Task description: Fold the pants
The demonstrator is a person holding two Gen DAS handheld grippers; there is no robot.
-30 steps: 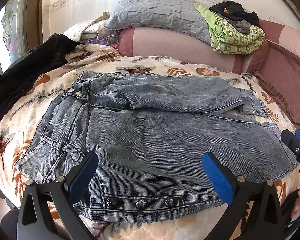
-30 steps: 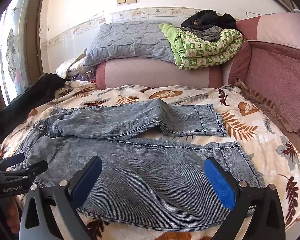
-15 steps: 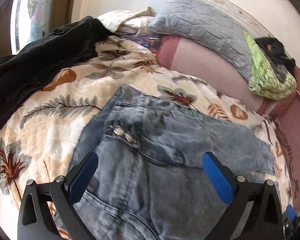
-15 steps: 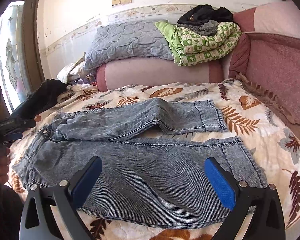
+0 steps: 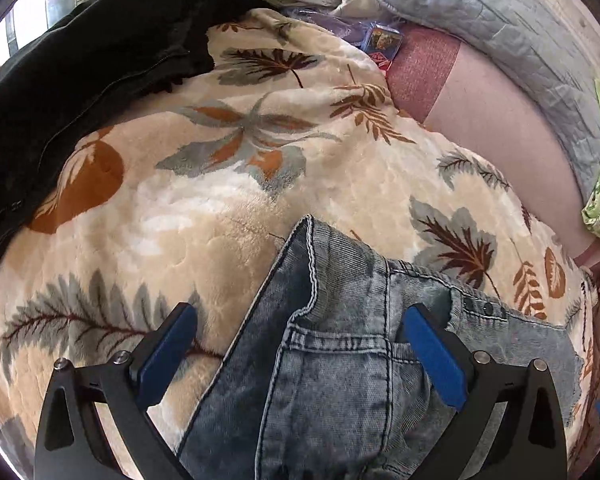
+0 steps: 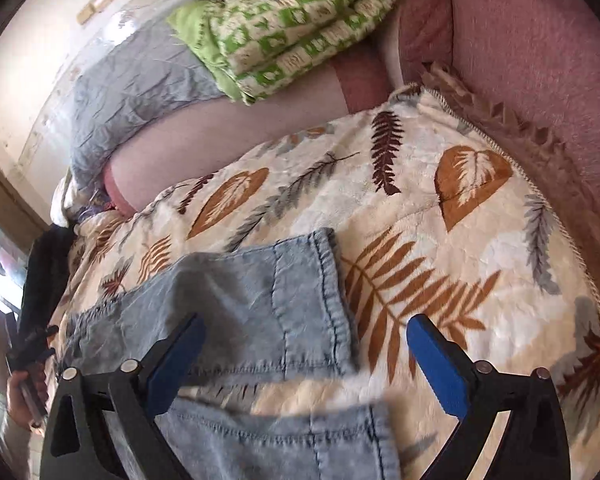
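Observation:
Grey-blue denim pants point(image 5: 340, 368) lie flat on a leaf-patterned blanket point(image 5: 220, 208). In the left wrist view my left gripper point(image 5: 300, 332) is open, low over the far corner of the waistband, with its blue pads either side of it. In the right wrist view my right gripper point(image 6: 308, 344) is open over the hem of the far leg point(image 6: 300, 300). The near leg's hem point(image 6: 284, 440) lies below it. The left gripper also shows at the left edge of the right wrist view point(image 6: 28, 352).
A black garment point(image 5: 80, 72) lies at the blanket's left. A grey pillow point(image 6: 132, 88), a green patterned quilt point(image 6: 292, 24) and a pink bolster point(image 6: 228, 128) line the back. A pink padded wall point(image 6: 532, 80) borders the right side.
Both grippers have dropped and moved forward over the pants: the left toward the far waistband corner, the right toward the far leg's hem. Both have stayed open.

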